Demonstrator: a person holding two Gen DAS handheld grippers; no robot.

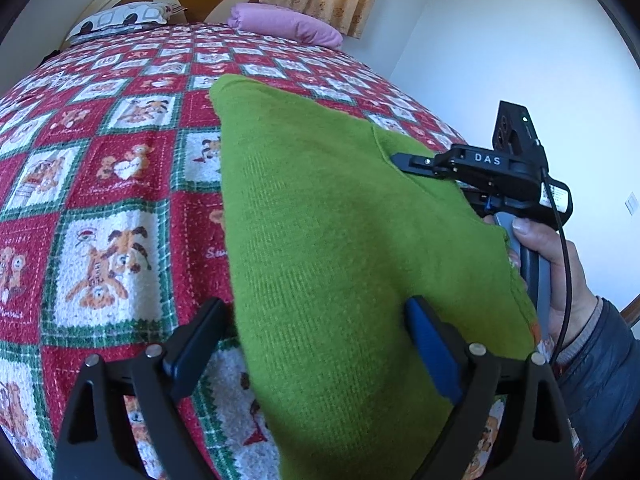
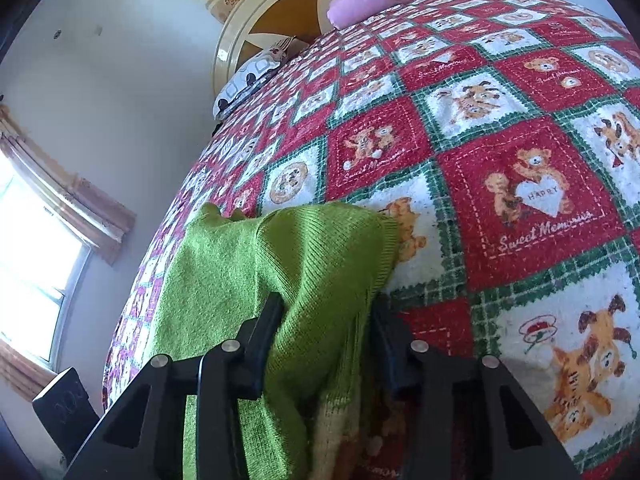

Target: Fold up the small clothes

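Green knitwear, a small sweater [image 1: 340, 240], lies on the bed's red, white and green teddy-bear blanket [image 1: 120, 168], near the bed's edge on the person's side, with a ribbed cuff or hem end [image 2: 384, 240] bunched up. Right gripper [image 2: 328, 344] has that bunched knit between its jaws, which stand fairly narrow, the fabric filling the gap so it reads as a grip on the sweater. Left gripper [image 1: 316, 340] sits over the broad green panel, jaws wide apart, one finger on bare blanket, the blue-padded one [image 1: 430, 344] on the cloth, nothing pinched. My read: this is the start of a fold, the sleeve or side being taken up. Next move calls for lifting that end clear and carrying it across the body while the left gripper pins or smooths the panel.
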